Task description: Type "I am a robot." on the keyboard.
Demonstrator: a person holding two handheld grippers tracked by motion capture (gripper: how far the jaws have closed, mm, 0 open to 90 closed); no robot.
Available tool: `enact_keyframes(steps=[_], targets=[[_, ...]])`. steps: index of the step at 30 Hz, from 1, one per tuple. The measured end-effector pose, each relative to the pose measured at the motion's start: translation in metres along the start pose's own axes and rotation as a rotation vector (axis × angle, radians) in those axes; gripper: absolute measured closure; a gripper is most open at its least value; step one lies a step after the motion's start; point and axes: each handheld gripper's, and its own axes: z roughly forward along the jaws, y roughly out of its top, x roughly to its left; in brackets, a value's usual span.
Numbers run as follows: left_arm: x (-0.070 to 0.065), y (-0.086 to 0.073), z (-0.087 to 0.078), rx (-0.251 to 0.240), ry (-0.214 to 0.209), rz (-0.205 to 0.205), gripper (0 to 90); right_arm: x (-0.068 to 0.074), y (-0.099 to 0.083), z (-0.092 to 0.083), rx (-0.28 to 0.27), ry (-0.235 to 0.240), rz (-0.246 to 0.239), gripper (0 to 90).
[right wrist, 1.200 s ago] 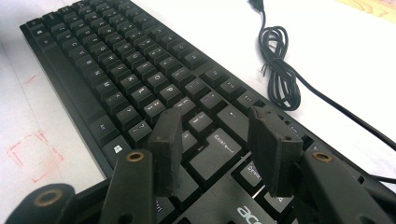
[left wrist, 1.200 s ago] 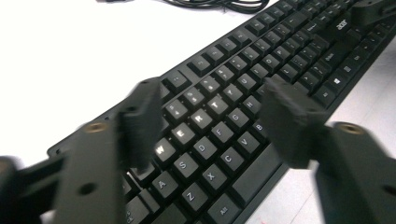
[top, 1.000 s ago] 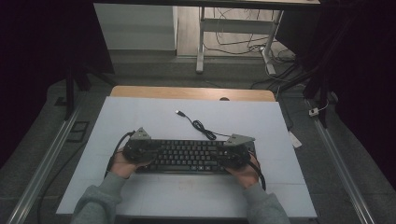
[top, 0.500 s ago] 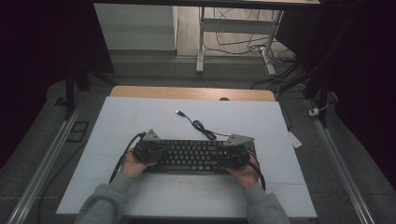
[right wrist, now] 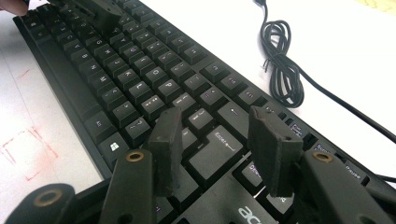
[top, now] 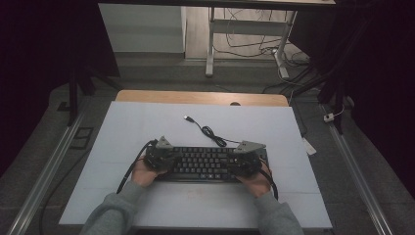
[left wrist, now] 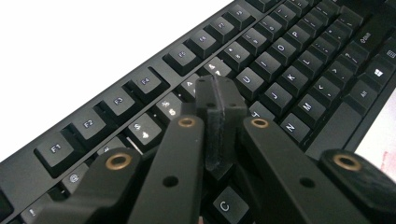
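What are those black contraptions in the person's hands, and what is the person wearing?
Each hand holds a black two-jaw gripper: the left gripper and the right gripper. Each has a grey three-cornered plate on top and a black cable trailing back. Their flat angular arms carry brass-coloured rivets, and the pads are dark blocks. The sleeves are grey.

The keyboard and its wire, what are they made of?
The keyboard looks like hard black plastic with a matte finish: its keys are moulded blocks with pale printed letters and only a dull sheen. Its wire looks like a black rubbery or soft plastic coating, since it bends into a loose bundle; what lies inside cannot be seen.
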Motion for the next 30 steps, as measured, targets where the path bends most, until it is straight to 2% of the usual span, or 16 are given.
enact_keyframes(steps=[15,20,23,26,30], targets=[[-0.001,-0.001,0.006,0.011,0.014,0.0,88.7,0.0,0.0,0.0,0.001,-0.001,0.001,55.2],[-0.001,-0.001,0.005,0.004,0.016,0.0,88.7,0.0,0.0,0.0,-0.003,-0.001,0.002,55.2],[0.001,0.0,-0.001,-0.024,0.012,-0.01,88.4,0.0,0.0,0.0,-0.006,0.0,0.001,55.2],[0.003,0.001,-0.011,-0.059,-0.003,-0.02,84.6,-0.001,0.0,-0.001,-0.009,-0.001,0.001,55.2],[0.006,0.0,-0.025,-0.099,-0.013,-0.037,70.4,0.0,0.0,-0.001,-0.01,0.001,0.001,55.2]])
